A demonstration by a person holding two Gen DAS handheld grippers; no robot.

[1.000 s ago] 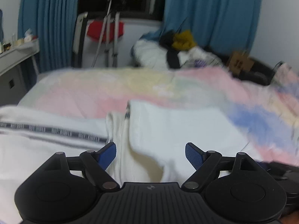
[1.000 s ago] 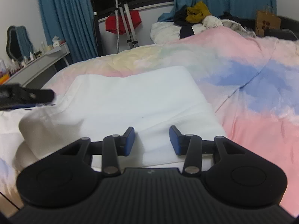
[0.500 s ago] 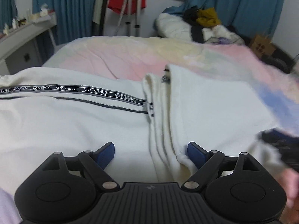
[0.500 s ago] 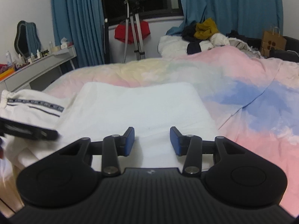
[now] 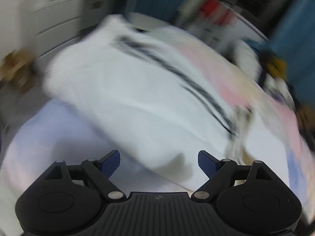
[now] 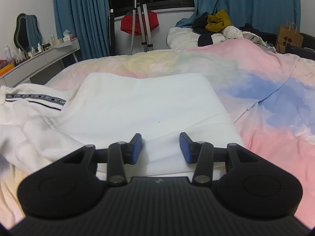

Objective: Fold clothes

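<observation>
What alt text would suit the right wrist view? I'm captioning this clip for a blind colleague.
The open right gripper hovers low over a white garment spread on a pastel pink, blue and yellow duvet, its sleeve with a dark printed stripe bunched to the left. Behind stand blue curtains, a dresser and a clothes pile.

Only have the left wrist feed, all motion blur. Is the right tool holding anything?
Observer: No. The right tool is open, low over the folded panel of the white garment, with nothing gripped.
Operator: Where's the striped band?
Observer: The striped band lies left of that panel, on a bunched part resting on the blanket.
Operator: Anything at the far end?
Observer: A pile of clothes, with a paper bag to its right.
</observation>
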